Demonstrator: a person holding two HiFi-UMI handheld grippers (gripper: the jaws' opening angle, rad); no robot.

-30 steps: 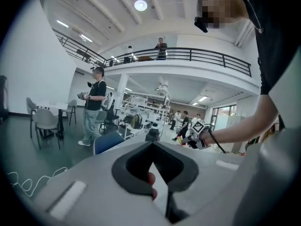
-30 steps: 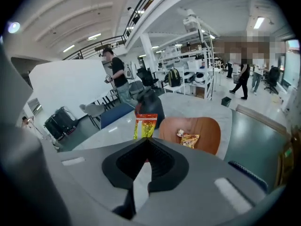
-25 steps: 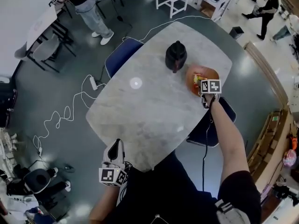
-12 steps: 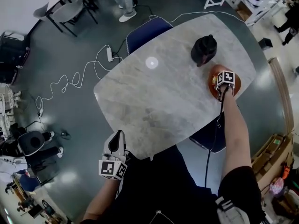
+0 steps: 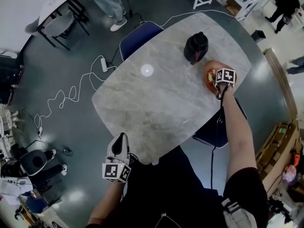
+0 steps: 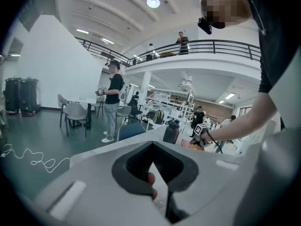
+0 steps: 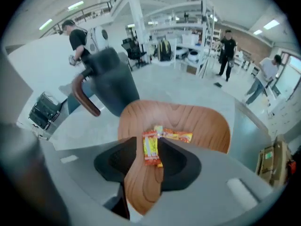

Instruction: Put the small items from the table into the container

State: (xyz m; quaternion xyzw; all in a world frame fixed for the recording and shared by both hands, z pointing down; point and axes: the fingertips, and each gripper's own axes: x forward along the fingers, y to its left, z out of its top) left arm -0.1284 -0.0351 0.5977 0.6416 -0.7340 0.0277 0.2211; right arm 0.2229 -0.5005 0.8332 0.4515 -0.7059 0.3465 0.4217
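A wooden bowl sits at the table's right end, beside a black kettle. My right gripper points steeply down into the bowl. Its jaws are opening, and an orange-and-yellow snack packet lies loose between them on the wood. A second packet lies just behind it. My left gripper hangs off the table's near edge, jaws together. A small reddish bit shows in their gap; I cannot tell what it is.
The marble table carries only the kettle and the bowl. Blue chairs stand at its far and right sides. A white cable trails on the floor to the left. People stand farther off.
My right gripper has sunk lower over the wooden bowl. The left gripper stays by the near table edge, shifted slightly. The head view has swung round.
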